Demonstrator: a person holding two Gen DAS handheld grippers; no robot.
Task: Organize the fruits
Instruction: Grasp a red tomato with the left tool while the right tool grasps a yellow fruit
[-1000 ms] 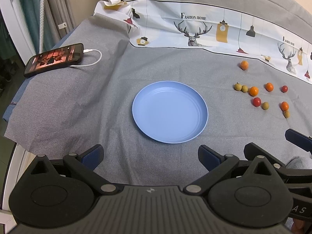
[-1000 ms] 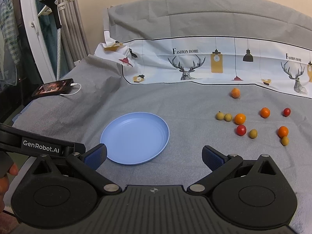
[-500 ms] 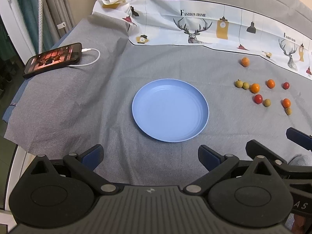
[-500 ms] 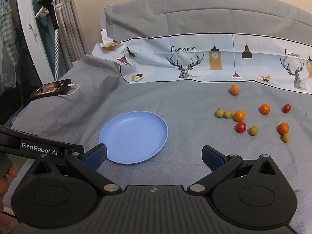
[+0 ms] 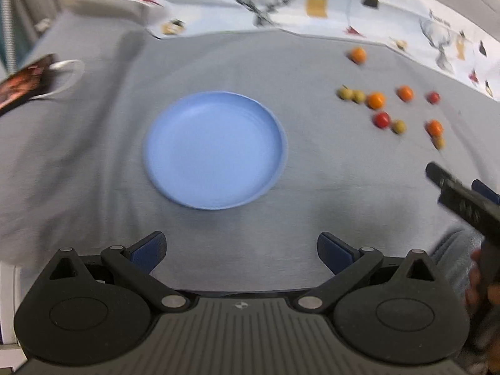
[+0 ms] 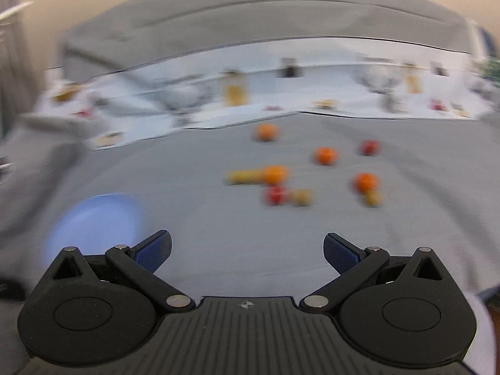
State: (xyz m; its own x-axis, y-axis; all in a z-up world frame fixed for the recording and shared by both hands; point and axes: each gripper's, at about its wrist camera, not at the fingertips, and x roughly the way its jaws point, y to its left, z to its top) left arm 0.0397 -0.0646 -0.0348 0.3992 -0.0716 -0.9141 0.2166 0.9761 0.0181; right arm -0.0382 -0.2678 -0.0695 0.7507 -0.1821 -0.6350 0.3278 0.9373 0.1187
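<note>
An empty blue plate (image 5: 215, 150) lies on the grey cloth straight ahead of my left gripper (image 5: 242, 248), which is open and empty. Several small orange, red and yellow-green fruits lie scattered to the plate's right, among them a red one (image 5: 382, 120) and an orange one (image 5: 376, 100). My right gripper (image 6: 247, 250) is open and empty and faces the fruits; a red fruit (image 6: 276, 194) lies ahead of it. The plate (image 6: 93, 222) sits at its lower left. This view is blurred.
A phone (image 5: 22, 82) with a white cable lies at the far left edge. A white printed cloth (image 5: 281, 3) runs along the back. The right gripper's body (image 5: 468, 209) reaches into the left wrist view at right.
My right gripper has swung right and forward toward the fruits, so the plate slid to its lower left. My left gripper has moved forward and a little right.
</note>
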